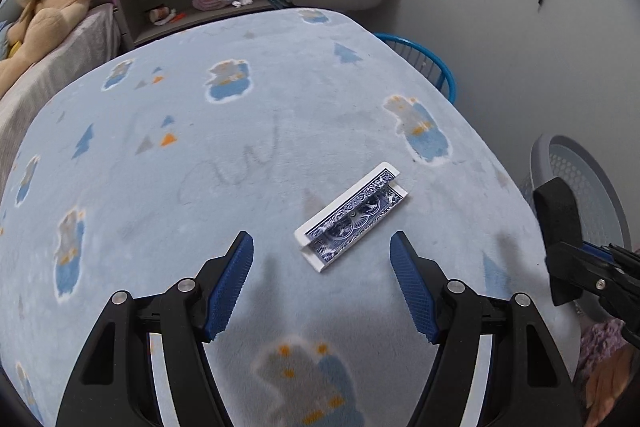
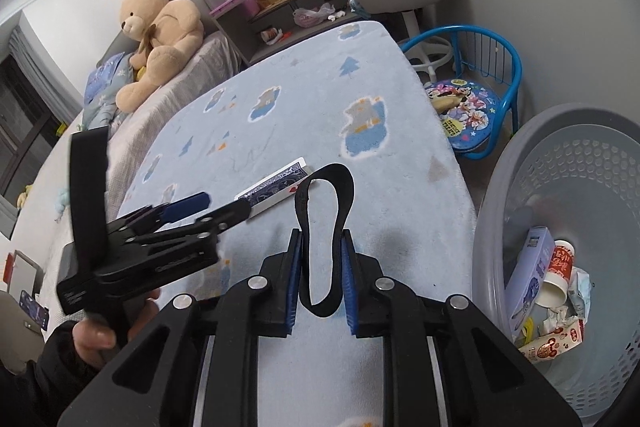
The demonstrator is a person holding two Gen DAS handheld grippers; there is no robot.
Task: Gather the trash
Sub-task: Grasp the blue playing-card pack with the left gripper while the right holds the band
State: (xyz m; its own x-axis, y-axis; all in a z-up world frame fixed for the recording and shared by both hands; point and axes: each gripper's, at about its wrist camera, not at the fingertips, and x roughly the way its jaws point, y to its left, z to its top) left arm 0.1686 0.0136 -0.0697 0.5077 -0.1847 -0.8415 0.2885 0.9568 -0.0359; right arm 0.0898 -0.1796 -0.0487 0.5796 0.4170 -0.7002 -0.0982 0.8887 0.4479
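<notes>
Trash here is a folded blue-backed playing card (image 1: 353, 215) lying on the pale blue fleece blanket (image 1: 224, 147) with bear prints, at twelve o'clock from the left gripper (image 1: 322, 251), whose jaws stand wide with nothing between them. The right gripper (image 2: 320, 247) is clamped on a black strap loop (image 2: 325, 227). At three o'clock of it stands a grey perforated plastic basket (image 2: 516, 163) holding a lilac carton (image 2: 530, 275), a red-printed paper cup (image 2: 558, 269), crumpled wrappers and a small printed box.
</notes>
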